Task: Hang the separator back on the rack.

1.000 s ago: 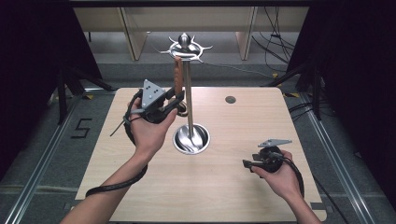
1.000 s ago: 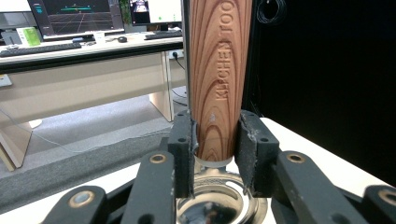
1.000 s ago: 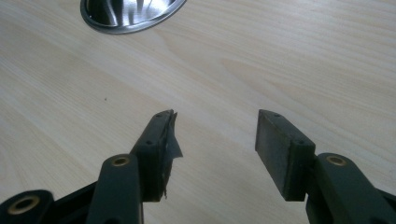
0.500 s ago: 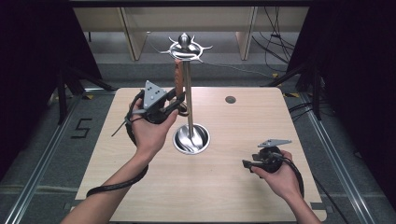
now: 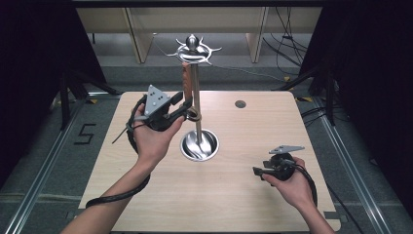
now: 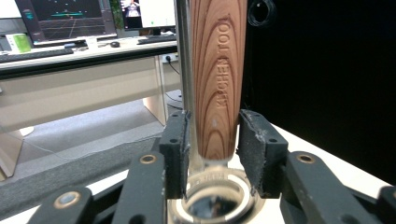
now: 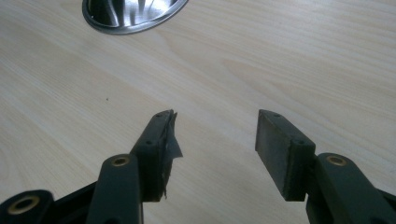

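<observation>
Polished metal stand [image 5: 195, 92], grained wooden handle [image 6: 218, 84], matt pale wood table [image 5: 234, 195].

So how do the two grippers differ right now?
The left gripper is raised beside the stand, its jaws around a wooden handle; the right gripper sits low over the table, jaws apart and empty. Both are black, two-jawed and hand-held.
</observation>
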Motion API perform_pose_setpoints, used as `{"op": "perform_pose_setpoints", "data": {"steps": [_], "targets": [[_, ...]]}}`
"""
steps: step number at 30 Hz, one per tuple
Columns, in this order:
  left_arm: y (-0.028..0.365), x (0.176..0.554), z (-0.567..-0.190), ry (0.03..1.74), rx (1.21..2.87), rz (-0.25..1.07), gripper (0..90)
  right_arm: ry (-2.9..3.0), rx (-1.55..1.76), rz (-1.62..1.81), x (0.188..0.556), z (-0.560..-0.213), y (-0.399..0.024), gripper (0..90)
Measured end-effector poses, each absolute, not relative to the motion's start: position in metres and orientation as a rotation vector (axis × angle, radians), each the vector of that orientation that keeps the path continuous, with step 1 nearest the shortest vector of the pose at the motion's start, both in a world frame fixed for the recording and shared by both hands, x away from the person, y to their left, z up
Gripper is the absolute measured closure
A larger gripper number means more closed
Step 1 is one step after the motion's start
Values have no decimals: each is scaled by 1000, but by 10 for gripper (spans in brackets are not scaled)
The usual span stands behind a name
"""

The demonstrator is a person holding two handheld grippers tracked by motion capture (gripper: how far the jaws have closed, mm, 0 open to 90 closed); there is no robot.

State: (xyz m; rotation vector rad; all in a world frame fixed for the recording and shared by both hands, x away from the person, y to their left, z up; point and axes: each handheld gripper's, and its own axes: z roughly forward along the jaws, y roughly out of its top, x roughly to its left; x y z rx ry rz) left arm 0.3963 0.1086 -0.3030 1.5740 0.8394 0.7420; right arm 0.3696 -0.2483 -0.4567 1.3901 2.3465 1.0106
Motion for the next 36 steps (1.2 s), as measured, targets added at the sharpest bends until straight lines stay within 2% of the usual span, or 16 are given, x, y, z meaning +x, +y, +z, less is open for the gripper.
{"op": "perform_pose_setpoints", "data": {"steps": [2, 3, 7, 9, 14, 15, 26, 36], "targets": [[112, 395, -302, 799, 1582, 753, 598, 2353, 1396, 999, 369, -456, -249, 483], [112, 391, -303, 837, 1575, 717, 586, 2352, 1396, 1000, 369, -456, -249, 482], [123, 386, -304, 795, 1598, 720, 544, 2371, 1357, 971, 370, -456, -250, 482], [124, 382, -305, 829, 1599, 685, 525, 2372, 1360, 977, 370, -456, -250, 481], [142, 376, -310, 792, 1629, 699, 498, 2347, 1470, 1000, 367, -454, -246, 482], [149, 373, -314, 807, 1632, 688, 491, 2350, 1390, 1003, 370, -456, -249, 481], [184, 357, -341, 896, 1631, 713, 436, 2353, 1384, 1007, 370, -456, -249, 481], [217, 346, -366, 966, 1639, 714, 421, 2357, 1412, 995, 369, -456, -247, 480]]}}
